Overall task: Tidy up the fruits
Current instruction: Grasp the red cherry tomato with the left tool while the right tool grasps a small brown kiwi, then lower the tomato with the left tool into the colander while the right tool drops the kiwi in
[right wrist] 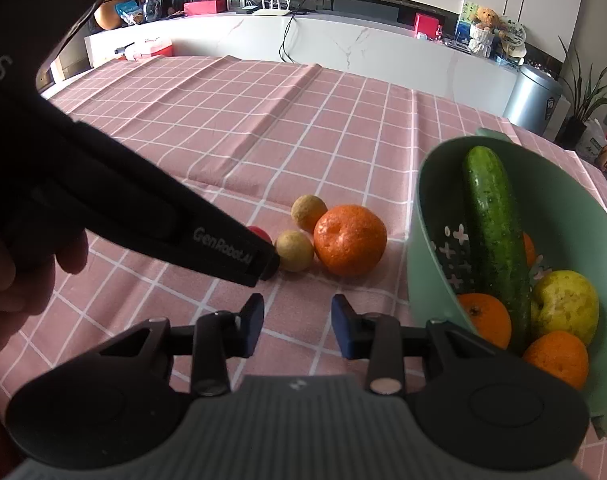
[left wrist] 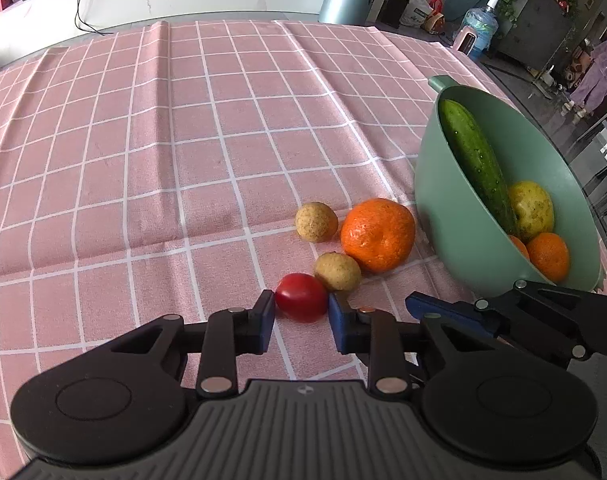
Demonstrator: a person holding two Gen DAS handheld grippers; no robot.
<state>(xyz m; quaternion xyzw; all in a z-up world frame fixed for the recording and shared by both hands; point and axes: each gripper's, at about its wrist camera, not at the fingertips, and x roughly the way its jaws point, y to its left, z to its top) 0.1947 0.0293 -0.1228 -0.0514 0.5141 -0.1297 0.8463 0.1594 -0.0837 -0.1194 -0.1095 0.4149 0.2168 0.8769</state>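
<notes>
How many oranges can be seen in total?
3: one orange lies on the tablecloth; two oranges sit inside the green colander. The cucumber may hide more.

I see table, pink checked cloth (left wrist: 143,140) | centre-right: tomato (left wrist: 301,297), two longans (left wrist: 337,271), orange (left wrist: 377,234) | right edge: green bowl (left wrist: 443,216)
</notes>
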